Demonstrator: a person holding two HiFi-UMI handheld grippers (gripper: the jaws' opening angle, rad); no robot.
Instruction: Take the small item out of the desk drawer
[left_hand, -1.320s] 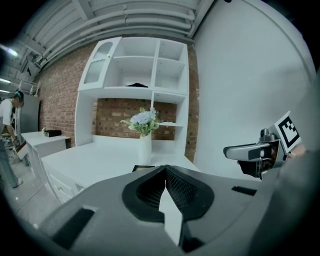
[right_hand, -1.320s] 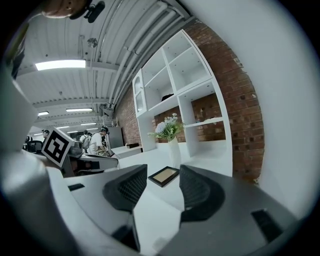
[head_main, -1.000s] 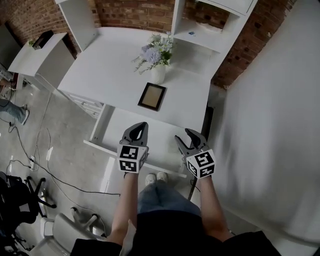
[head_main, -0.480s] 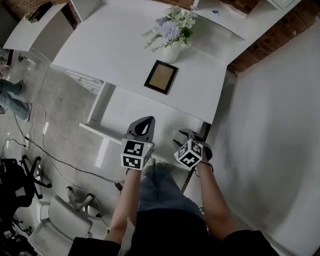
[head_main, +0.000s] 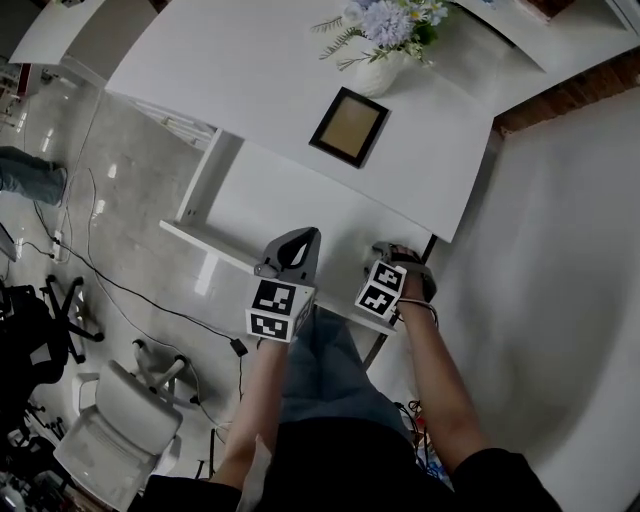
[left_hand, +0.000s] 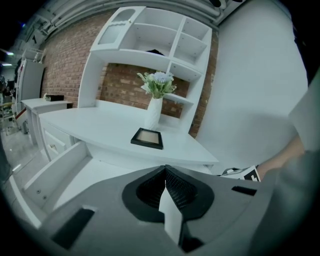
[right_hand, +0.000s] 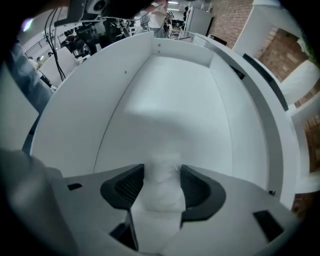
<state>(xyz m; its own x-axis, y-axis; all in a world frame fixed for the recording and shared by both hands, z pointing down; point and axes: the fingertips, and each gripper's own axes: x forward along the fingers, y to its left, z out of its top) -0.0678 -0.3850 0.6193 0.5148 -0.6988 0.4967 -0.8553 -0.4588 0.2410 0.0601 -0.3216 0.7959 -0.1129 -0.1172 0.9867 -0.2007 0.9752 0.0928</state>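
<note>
The desk drawer (head_main: 262, 212) stands pulled out under the white desk top (head_main: 230, 70). My right gripper (head_main: 388, 250) is down in its right end. In the right gripper view, a small white fuzzy item (right_hand: 161, 186) lies on the drawer floor (right_hand: 170, 85) between the jaws of my right gripper (right_hand: 161, 172), which are opening; the pads flank it closely. The head view hides the item behind that gripper. My left gripper (head_main: 300, 236) hovers over the drawer's front middle, its jaws shut and empty, and points at the desk in the left gripper view (left_hand: 165, 170).
On the desk sit a dark picture frame (head_main: 348, 126) and a white vase of flowers (head_main: 385, 50). A white wall (head_main: 560, 250) runs close along the right. A shelf unit (left_hand: 150, 40) rises behind the desk. An office chair (head_main: 120, 430) and cables lie on the floor at the left.
The head has moved closer over the drawer. My right gripper has turned and dropped into the drawer's right end. The left gripper has stayed over the drawer front.
</note>
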